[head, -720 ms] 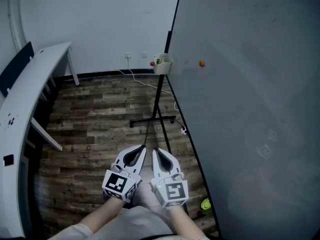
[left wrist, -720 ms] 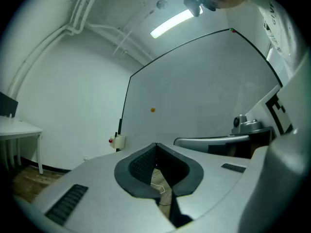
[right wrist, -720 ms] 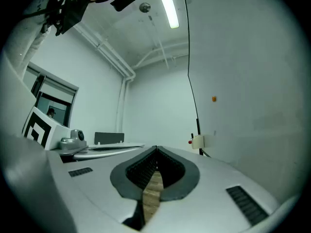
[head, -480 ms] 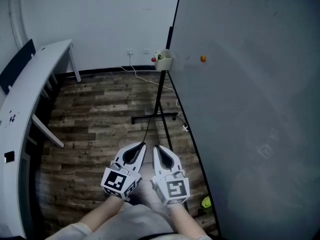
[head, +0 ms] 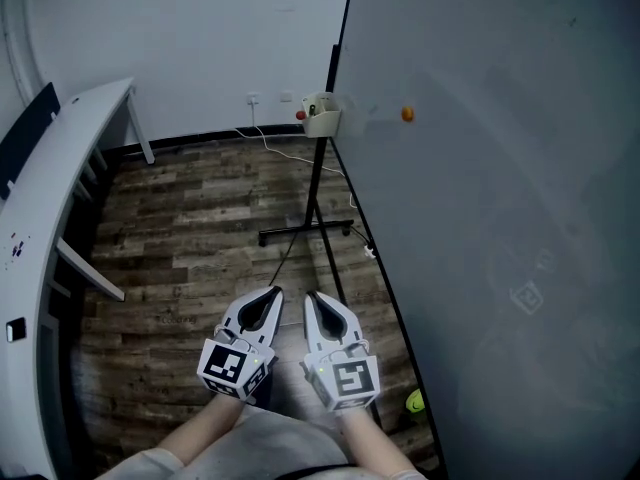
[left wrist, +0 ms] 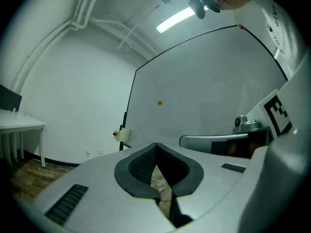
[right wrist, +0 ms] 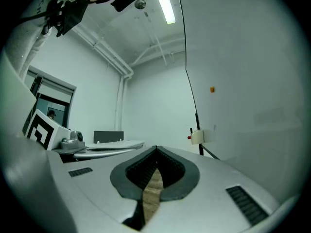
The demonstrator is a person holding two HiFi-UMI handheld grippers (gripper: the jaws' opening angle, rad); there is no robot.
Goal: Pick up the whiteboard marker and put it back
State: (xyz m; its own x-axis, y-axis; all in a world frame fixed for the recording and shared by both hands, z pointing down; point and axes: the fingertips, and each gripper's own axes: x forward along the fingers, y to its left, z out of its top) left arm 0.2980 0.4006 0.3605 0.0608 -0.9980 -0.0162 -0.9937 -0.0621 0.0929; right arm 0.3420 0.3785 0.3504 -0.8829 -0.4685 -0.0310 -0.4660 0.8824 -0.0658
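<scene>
By whiteboard, possibly red-capped marker

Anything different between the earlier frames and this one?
Barely anything. The head view drifted, so the holder box at the edge of the whiteboard sits slightly higher in frame. The left gripper and right gripper stay shut and empty, side by side above the floor; nothing grasped or released.

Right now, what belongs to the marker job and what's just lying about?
Job: holder; red tip beside it, maybe the marker; whiteboard; left tool and right tool, both shut, empty.
Lying about: desk; cable; orange magnet; green thing on floor.
</scene>
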